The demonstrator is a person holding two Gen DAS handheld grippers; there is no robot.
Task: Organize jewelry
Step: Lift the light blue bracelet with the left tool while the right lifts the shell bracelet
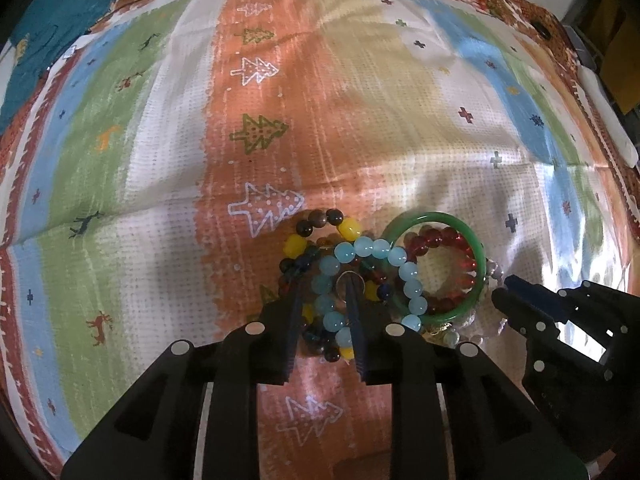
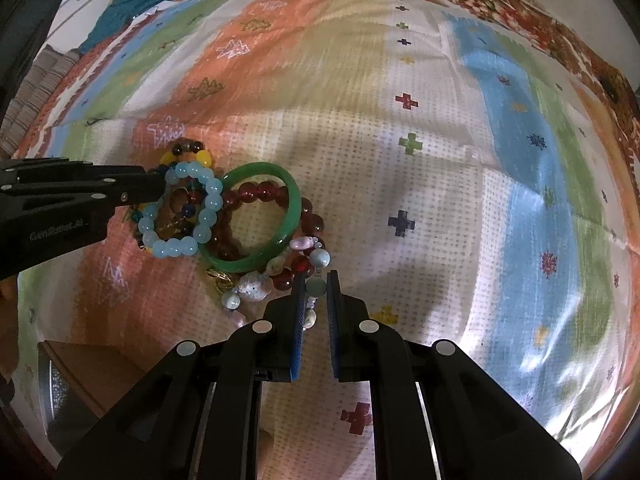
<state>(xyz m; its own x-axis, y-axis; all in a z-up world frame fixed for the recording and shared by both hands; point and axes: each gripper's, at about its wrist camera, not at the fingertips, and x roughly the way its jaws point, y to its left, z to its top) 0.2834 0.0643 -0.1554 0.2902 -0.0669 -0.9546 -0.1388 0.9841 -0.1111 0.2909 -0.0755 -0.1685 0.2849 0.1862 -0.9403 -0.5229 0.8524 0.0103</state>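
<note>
two grippers over a heap of bracelets on a patterned cloth

nearest the right wrist camera, the right gripper (image 2: pixel 316 286) has its fingers narrowly parted around a pale bead of the mixed-stone bracelet (image 2: pixel 256 286), pads just beside the bead; whether they pinch it i cannot tell. the left gripper (image 1: pixel 325 294) stands spread apart, one finger outside and one inside the loop of the light blue bracelet (image 1: pixel 362 248), straddling its beads without closing on them. under that loop lies a dark and yellow beaded bracelet (image 1: pixel 347 227). just beside it, the green bangle (image 2: pixel 294 204) leans on the dark red bracelet (image 2: pixel 256 191). all the jewelry sits bunched together on the striped cloth (image 2: pixel 400 168). far off at the cloth's edge lies a teal fabric (image 1: pixel 56 28).
</note>
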